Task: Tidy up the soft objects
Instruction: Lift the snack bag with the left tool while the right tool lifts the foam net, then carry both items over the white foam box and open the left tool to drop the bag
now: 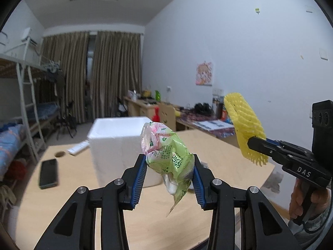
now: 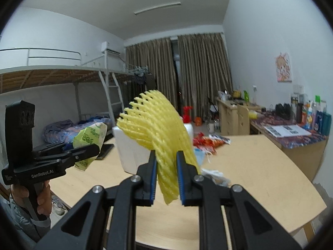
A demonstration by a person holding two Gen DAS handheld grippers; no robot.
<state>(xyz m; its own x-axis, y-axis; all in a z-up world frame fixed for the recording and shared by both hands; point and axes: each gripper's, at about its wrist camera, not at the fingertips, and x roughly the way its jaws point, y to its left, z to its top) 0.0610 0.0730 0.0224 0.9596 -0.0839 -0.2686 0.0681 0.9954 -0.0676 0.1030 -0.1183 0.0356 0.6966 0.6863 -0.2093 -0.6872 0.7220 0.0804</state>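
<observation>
My left gripper [image 1: 169, 166] is shut on a crumpled green and pink plastic packet [image 1: 168, 152] and holds it above the wooden table [image 1: 68, 187]. The packet also shows in the right wrist view [image 2: 89, 139]. My right gripper [image 2: 166, 160] is shut on a yellow foam net sleeve [image 2: 158, 125], held high over the table. The sleeve also shows at the right of the left wrist view [image 1: 245, 127], level with the packet. A white foam box [image 1: 116, 137] stands on the table behind both held objects; it also shows in the right wrist view [image 2: 129, 150].
A black phone [image 1: 49, 173] and a white remote [image 1: 78, 148] lie left of the box. Red snack packets [image 2: 208, 141] and a crumpled clear bag [image 2: 214, 176] lie on the table to the right. Cluttered desks line the right wall, a bunk bed the left.
</observation>
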